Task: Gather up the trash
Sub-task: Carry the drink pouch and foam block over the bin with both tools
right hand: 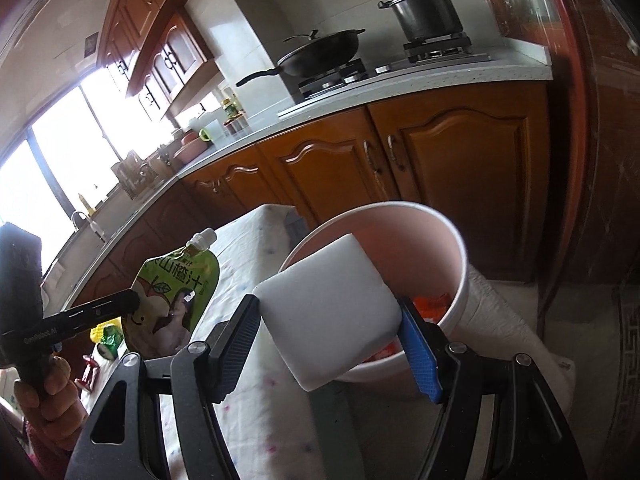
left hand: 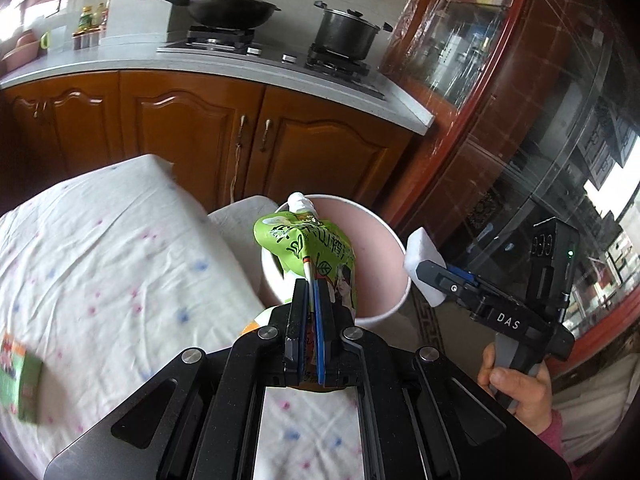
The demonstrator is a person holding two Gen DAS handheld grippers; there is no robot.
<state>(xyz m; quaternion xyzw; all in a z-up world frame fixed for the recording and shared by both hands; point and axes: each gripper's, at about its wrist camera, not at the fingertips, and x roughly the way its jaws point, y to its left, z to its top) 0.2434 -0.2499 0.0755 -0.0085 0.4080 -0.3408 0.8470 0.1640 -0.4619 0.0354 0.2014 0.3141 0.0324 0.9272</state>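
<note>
My left gripper [left hand: 311, 286] is shut on a green juice pouch [left hand: 306, 242] with a white spout, held over the near rim of the pink bin [left hand: 384, 240]. The pouch also shows in the right wrist view [right hand: 176, 284], left of the bin [right hand: 436, 240]. My right gripper [right hand: 332, 320] is shut on a white foam block [right hand: 328, 312], held in front of the bin's opening. In the left wrist view the right gripper [left hand: 430, 276] holds the block [left hand: 422, 258] just right of the bin. Orange trash [right hand: 432, 304] lies inside the bin.
A table with a white dotted cloth [left hand: 100, 260] lies left of the bin, with a green carton [left hand: 20, 384] on it. More wrappers [right hand: 106, 336] lie at the table's left. Wooden cabinets [left hand: 200, 136] and a stove with a wok [left hand: 224, 10] and pot [left hand: 344, 34] stand behind. A glass-fronted cabinet [left hand: 540, 140] is to the right.
</note>
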